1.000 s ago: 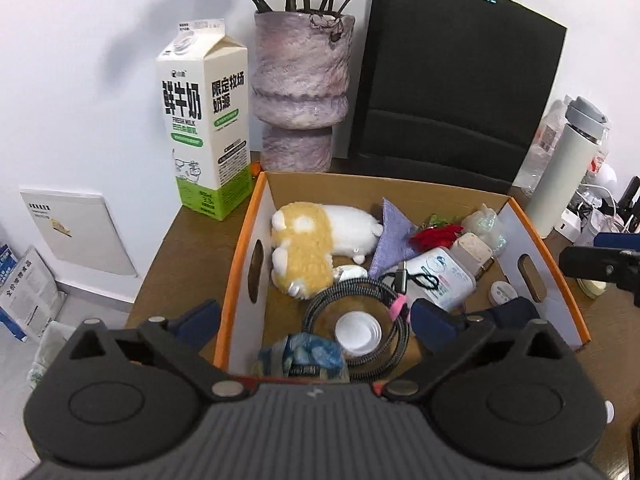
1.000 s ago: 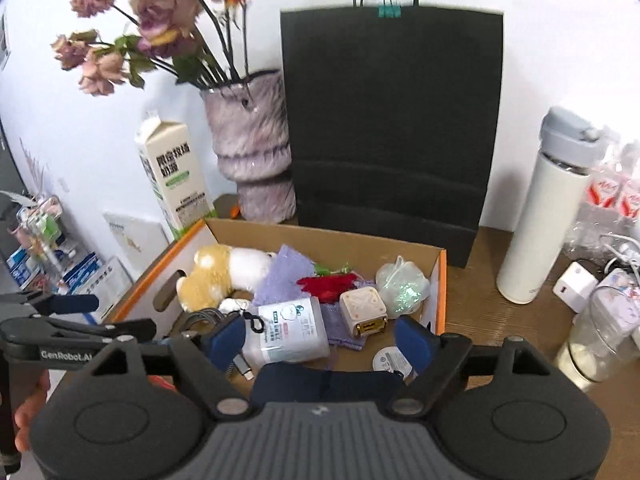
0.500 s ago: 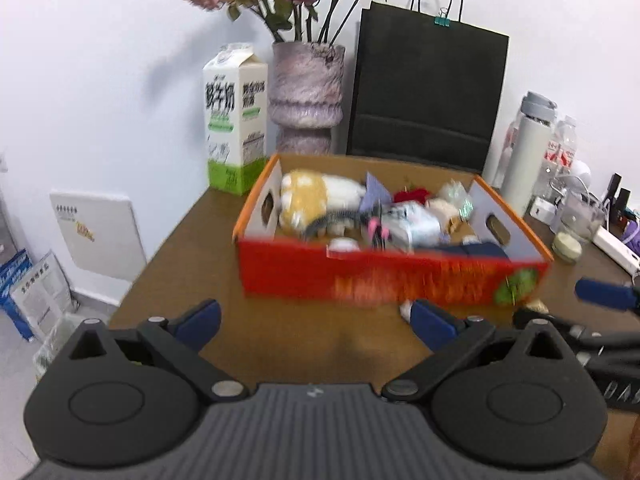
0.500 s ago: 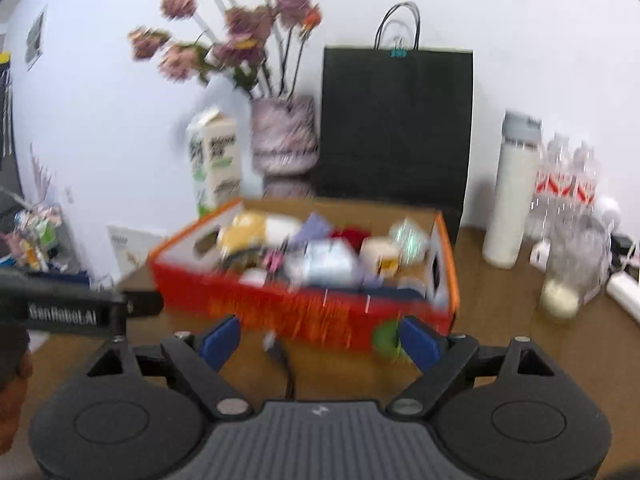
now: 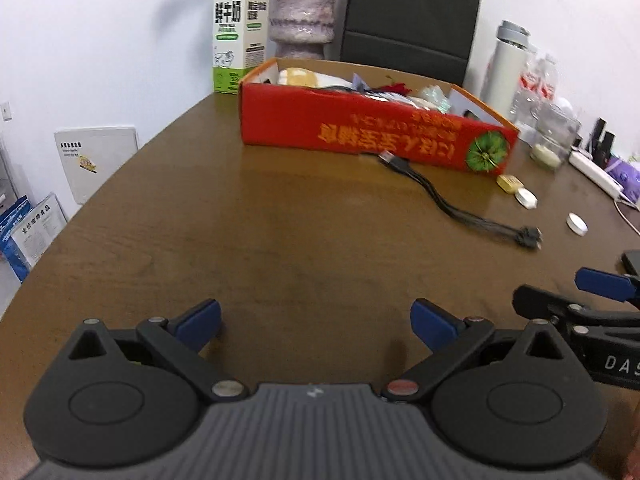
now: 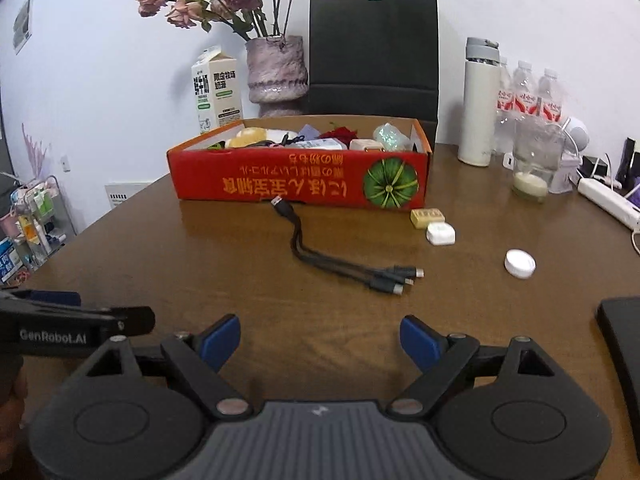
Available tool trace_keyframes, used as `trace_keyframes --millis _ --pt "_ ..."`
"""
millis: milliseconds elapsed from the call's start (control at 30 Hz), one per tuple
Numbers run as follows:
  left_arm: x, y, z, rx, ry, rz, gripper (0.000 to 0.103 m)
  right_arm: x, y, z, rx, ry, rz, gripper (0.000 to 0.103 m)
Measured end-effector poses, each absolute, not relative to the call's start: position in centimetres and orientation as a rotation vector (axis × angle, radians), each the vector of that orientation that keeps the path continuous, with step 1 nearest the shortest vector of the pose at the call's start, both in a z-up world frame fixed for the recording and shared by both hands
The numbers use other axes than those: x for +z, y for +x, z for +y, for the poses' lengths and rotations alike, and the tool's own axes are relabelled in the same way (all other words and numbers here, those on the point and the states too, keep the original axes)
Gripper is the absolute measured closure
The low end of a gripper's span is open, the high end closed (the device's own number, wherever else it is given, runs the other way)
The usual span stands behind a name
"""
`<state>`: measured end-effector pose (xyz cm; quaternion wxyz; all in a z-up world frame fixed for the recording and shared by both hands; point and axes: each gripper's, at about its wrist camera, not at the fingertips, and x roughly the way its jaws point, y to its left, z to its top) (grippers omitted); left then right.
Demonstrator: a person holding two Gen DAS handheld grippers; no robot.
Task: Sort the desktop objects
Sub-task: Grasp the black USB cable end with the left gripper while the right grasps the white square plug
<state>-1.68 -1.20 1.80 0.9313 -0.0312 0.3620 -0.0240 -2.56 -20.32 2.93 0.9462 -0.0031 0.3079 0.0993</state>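
Observation:
A red cardboard box (image 6: 300, 182) (image 5: 372, 136) holding a plush toy, cables and small items stands at the far middle of the brown table. In front of it lie a black multi-plug cable (image 6: 340, 256) (image 5: 448, 204), a yellow block (image 6: 427, 216), a white case (image 6: 440, 234) and a white round cap (image 6: 519, 264). My left gripper (image 5: 316, 322) is open and empty, low over the near table. My right gripper (image 6: 320, 338) is open and empty, near the table's front, well short of the cable.
A milk carton (image 6: 216, 88), a flower vase (image 6: 276, 74) and a black paper bag (image 6: 374, 52) stand behind the box. A white flask (image 6: 480, 104), water bottles, a glass jar (image 6: 534, 160) and a power strip (image 6: 608, 200) are at right. A dark flat object (image 6: 624, 344) lies near right.
Both grippers have pulled back from over the box towards the near table edge and dropped lower. The box now shows its red front, and the cable and small items are in view.

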Motion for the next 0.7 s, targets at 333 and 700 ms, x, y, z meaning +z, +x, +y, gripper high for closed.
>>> trace_keyframes --millis 333,700 --pt "2.1 -2.0 -2.8 -0.090 -0.004 0.740 0.000 3.4 -3.3 -20.7 0.190 -0.037 0.604 0.017" --pt "4.5 5.4 -6.3 -0.220 -0.001 0.696 0.012 4.9 5.8 -27.0 0.058 -0.001 0.528 0.030"
